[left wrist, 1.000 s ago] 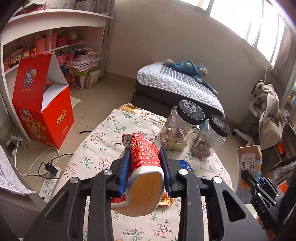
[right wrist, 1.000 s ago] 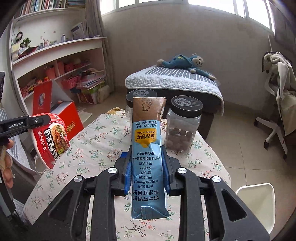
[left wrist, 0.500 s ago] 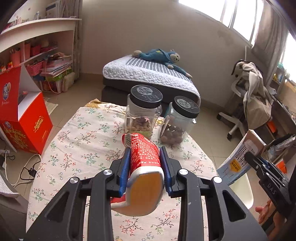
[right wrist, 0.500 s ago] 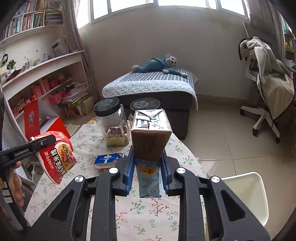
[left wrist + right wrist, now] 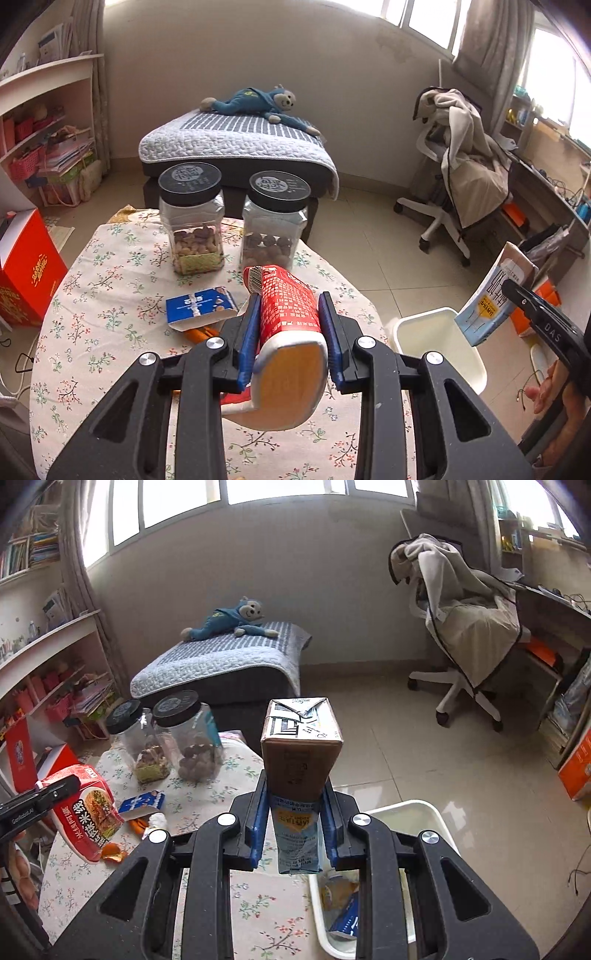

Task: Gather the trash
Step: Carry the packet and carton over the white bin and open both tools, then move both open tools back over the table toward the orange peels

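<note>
My left gripper (image 5: 287, 334) is shut on a red instant-noodle cup (image 5: 288, 343) and holds it above the floral tablecloth; it also shows in the right wrist view (image 5: 86, 814). My right gripper (image 5: 294, 821) is shut on a brown and blue milk carton (image 5: 299, 771) and holds it over the table's right edge, above a white bin (image 5: 424, 812) with trash inside. The carton (image 5: 496, 295) and bin (image 5: 436, 339) also show at the right in the left wrist view. A blue flattened box (image 5: 201, 304) and orange scraps (image 5: 110, 851) lie on the table.
Two clear jars with black lids (image 5: 192, 218) (image 5: 277, 225) stand at the table's far side. A low bed with a blue plush monkey (image 5: 255, 103) is behind. A draped office chair (image 5: 461, 177) stands right; a red box (image 5: 26, 269) and shelves left.
Both grippers have swung to the right with their loads. The carton now hangs over the table's right edge above the white bin, which has come into view.
</note>
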The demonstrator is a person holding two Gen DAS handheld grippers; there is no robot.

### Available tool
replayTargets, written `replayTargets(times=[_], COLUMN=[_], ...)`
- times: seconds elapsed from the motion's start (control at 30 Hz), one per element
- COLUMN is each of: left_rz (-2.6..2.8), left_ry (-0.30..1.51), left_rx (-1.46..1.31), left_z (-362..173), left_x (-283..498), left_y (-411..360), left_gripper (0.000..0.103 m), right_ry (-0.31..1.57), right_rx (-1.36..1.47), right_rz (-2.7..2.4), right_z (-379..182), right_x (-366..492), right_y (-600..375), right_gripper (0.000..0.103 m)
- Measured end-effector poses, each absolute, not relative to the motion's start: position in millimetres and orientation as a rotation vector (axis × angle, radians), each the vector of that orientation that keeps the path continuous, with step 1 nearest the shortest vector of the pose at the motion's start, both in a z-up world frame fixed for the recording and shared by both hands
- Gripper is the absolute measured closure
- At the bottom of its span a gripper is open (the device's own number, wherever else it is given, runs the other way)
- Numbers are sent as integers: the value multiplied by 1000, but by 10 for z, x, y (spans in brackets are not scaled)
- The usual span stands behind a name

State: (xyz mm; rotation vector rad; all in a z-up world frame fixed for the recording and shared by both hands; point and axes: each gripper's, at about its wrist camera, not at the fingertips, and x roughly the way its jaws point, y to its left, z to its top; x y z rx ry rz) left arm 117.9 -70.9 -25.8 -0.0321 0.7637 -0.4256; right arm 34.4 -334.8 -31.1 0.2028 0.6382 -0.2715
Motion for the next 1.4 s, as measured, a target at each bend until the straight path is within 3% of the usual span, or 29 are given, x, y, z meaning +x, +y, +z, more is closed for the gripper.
replayTargets(times=[0.13, 0.17, 0.2, 0.23, 0.3, 0.4, 0.53, 0.97, 1.0, 1.07, 1.13, 1.4], left_rz=[-469, -482, -496, -511, -543, -593, -653, -824, -837, -862, -901, -870], left_ry=[772, 776, 781, 787, 798, 806, 801, 901, 913, 939, 972, 1004], left_rx=[6, 12, 15, 16, 12, 14, 40, -7, -9, -48, -120, -169], left_z=[-314, -328, -341, -349, -361, -366, -393, -658, -673, -686, -682, -632], left_x=[1100, 1080, 1062, 1047, 1011, 931, 774, 529, 528, 547, 583, 729], left_y=[-1038, -1122, -1197, -1284, -1456, -1739, -2115, -3219, -3271, -3308, -3256, -2819], left_gripper=[72, 71, 72, 72, 72, 71, 71, 68, 64, 35, 24, 18], right_ry=[675, 677, 666, 650, 626, 571, 518, 422, 417, 409, 408, 479], right_rx=[225, 229, 240, 250, 256, 274, 298, 429, 437, 448, 453, 459], right_rz=[-337, -359, -384, -403, -443, -524, -597, -741, -749, -756, -757, -696], right_z=[-397, -405, -397, -381, -343, -275, -204, -111, -107, -107, -104, -182], right_x=[227, 190, 149, 98, 12, -132, -293, -695, -697, -729, -756, -579], right_y=[-3628, -3688, -3749, -3807, -3926, -4111, -4338, -4831, -4867, -4895, -4906, -4725], right_gripper=[77, 72, 53, 41, 36, 18, 9, 7, 7, 7, 7, 7])
